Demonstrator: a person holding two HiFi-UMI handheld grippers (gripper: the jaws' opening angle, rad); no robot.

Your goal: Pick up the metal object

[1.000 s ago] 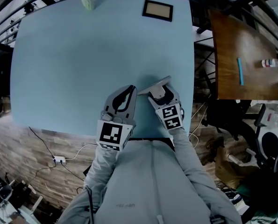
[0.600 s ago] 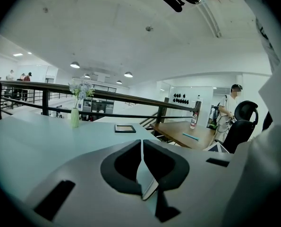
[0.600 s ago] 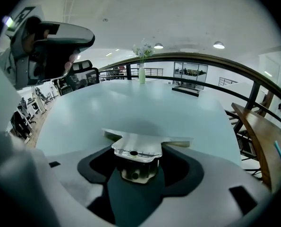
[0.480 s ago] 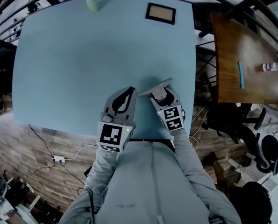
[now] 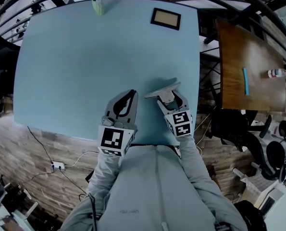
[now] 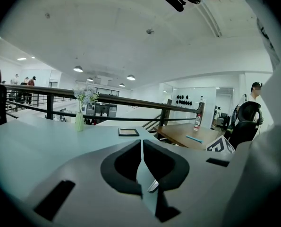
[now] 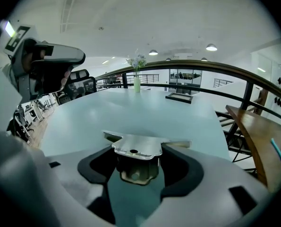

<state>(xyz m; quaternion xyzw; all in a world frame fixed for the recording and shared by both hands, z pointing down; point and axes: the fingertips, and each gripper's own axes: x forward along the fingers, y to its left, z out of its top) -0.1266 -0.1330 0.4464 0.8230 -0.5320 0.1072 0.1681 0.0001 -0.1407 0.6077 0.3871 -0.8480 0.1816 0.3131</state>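
A flat silver metal object [image 5: 162,87] with a small block under it sits between the jaws of my right gripper [image 5: 167,96], near the front right corner of the pale blue table [image 5: 75,61]. In the right gripper view the metal object [image 7: 134,149] fills the gap and both jaws press its sides, so my right gripper [image 7: 141,156] is shut on it. My left gripper [image 5: 129,98] rests just to the left, apart from the object. The left gripper view shows that gripper [image 6: 141,144] with its jaw tips touching and nothing between them.
A vase of flowers [image 5: 98,1] and a dark framed picture [image 5: 166,18] stand at the table's far edge. To the right is a wooden table [image 5: 248,76] with a blue pen [image 5: 245,81] and a bottle [image 5: 277,73]. The blue table's front edge runs just behind the grippers.
The right jaws have drawn in a little around the metal object. Both grippers have stayed about where they were; the head camera has shifted slightly.
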